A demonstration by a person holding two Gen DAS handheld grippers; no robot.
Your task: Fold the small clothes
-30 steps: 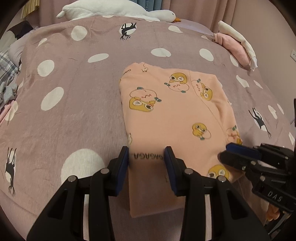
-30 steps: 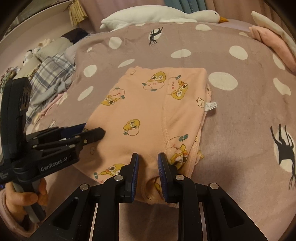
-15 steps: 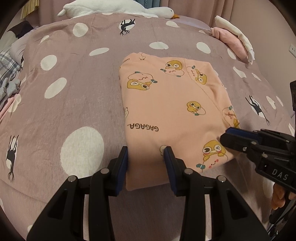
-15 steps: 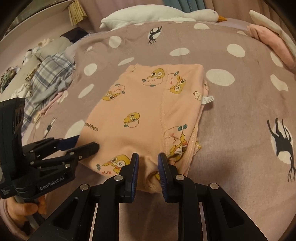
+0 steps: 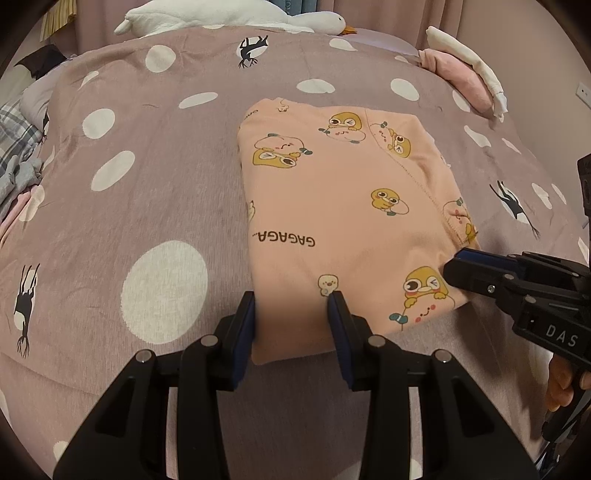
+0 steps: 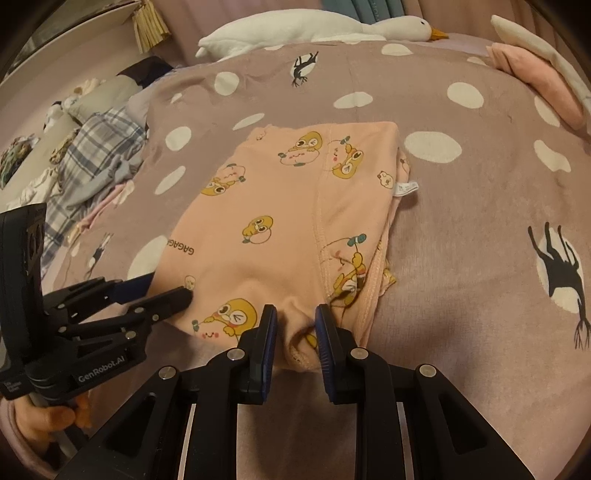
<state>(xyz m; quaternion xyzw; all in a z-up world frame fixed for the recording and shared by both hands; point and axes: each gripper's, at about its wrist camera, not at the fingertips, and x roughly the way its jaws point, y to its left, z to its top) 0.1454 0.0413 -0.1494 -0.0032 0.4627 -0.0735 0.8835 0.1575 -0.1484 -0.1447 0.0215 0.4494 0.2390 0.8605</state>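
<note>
A mauve bedspread [image 5: 155,177] with white dots covered the bed, a plush goose [image 6: 317,26] at its head. The folded peach garment [image 5: 343,221] lay ahead of both tongs, long axis running away from them. The left gripper [image 5: 291,325] straddled the near-left hem, fairly wide; the right gripper [image 6: 295,336] pinched the near-right edge, narrower. Only the right view showed the care label [image 6: 406,188] poking out.

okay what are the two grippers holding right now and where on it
Both straddle the near hem of the folded peach garment: left gripper near its left corner, right gripper near its right. Firm pinch cannot be told.
</note>
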